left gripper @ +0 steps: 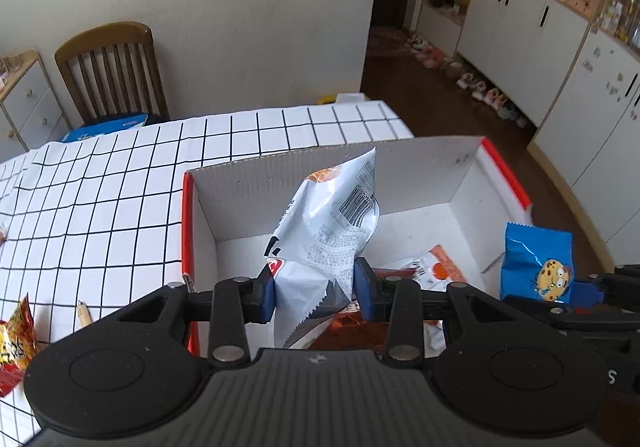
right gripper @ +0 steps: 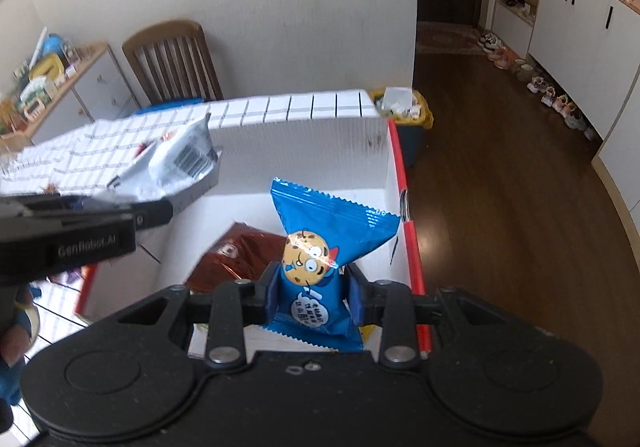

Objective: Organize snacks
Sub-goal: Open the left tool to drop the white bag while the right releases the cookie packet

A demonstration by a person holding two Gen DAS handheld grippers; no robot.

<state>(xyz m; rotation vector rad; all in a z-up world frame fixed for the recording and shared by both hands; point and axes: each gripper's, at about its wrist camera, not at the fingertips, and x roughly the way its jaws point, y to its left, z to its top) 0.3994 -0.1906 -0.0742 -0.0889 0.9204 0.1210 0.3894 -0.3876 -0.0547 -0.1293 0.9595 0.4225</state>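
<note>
While only my right wrist view shows the yellow bin [right gripper: 412, 111], my left gripper [left gripper: 314, 287] clamps the white packet [left gripper: 328, 231] and my right gripper [right gripper: 310, 297] the blue cookie packet [right gripper: 320, 247], both standing upright over the box [left gripper: 420, 167].

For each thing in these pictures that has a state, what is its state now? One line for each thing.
left gripper: shut on the white snack bag.
white snack bag: held upright over the box.
right gripper: shut on the blue cookie packet.
blue cookie packet: held upright over the box.
cardboard box: open, no lid on it.
red-brown snack packet: lying flat inside the box.
</note>
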